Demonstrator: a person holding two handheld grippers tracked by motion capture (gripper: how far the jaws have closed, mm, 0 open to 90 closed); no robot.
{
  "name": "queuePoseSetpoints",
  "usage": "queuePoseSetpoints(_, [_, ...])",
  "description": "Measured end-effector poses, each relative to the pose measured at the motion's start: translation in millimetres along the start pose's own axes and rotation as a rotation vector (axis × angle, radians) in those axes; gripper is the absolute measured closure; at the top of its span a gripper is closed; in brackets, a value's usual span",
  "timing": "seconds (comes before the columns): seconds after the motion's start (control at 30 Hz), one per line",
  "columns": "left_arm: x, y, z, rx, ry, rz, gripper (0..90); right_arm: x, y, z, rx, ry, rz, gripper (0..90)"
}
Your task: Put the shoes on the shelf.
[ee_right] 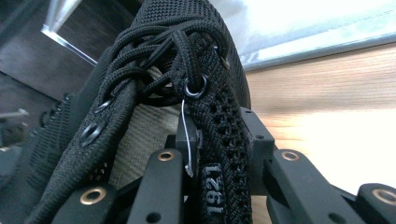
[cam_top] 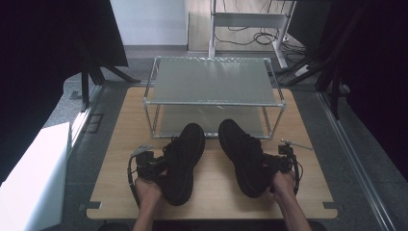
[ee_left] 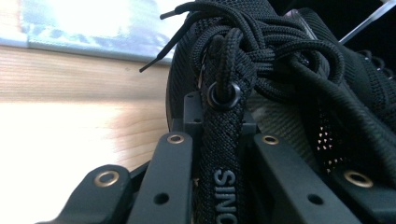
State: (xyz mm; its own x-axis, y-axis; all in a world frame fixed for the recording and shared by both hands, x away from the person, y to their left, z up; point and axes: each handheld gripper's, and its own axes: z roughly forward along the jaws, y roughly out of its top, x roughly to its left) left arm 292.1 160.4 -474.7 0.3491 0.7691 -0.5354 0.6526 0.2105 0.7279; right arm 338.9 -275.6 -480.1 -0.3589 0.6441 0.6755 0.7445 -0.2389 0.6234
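Observation:
Two black mesh lace-up shoes lie on the wooden table (cam_top: 211,192), toes pointing at the shelf. My left gripper (cam_top: 153,166) is shut on the collar edge of the left shoe (cam_top: 183,161); in the left gripper view the eyelet strip of the left shoe (ee_left: 219,154) is clamped between the jaws, laces bunched above. My right gripper (cam_top: 276,164) is shut on the collar edge of the right shoe (cam_top: 243,156); in the right gripper view the perforated side of the right shoe (ee_right: 217,154), marked 1921, is pinched between the jaws.
A two-tier metal-framed shelf (cam_top: 214,82) with frosted panels stands at the table's far side, just beyond the shoe toes. A white box (cam_top: 33,178) sits left of the table. Dark screens, stands and floor cables surround it.

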Motion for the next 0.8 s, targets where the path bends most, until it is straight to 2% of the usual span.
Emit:
queuePoseSetpoints(0.1, [-4.4,1.1,-2.0,-0.018,-0.028,-0.013,82.0,5.3,-1.4,-3.3,-0.019,0.044,0.033,73.9])
queuePoseSetpoints(0.13, [-6.4,1.7,-2.6,-0.024,-0.029,-0.012,82.0,5.3,-1.4,-3.3,-0.019,0.044,0.033,73.9])
queuePoseSetpoints(0.2, [-10.3,3.0,-4.1,-0.041,-0.036,-0.013,82.0,9.2,-2.1,-4.7,-0.032,0.078,0.048,73.9])
queuePoseSetpoints(0.47, [-23.6,7.9,-13.5,-0.083,-0.078,-0.023,81.9,20.5,-4.5,-11.1,-0.067,0.124,0.075,73.9])
queuePoseSetpoints(0.67, [-28.4,11.2,-20.9,-0.100,-0.106,-0.040,81.9,28.6,-6.7,-19.2,-0.082,0.164,0.090,73.9])
queuePoseSetpoints(0.8, [-36.1,17.4,-26.3,-0.116,-0.121,-0.028,81.8,38.3,-5.1,-24.6,-0.099,0.183,0.089,73.9])
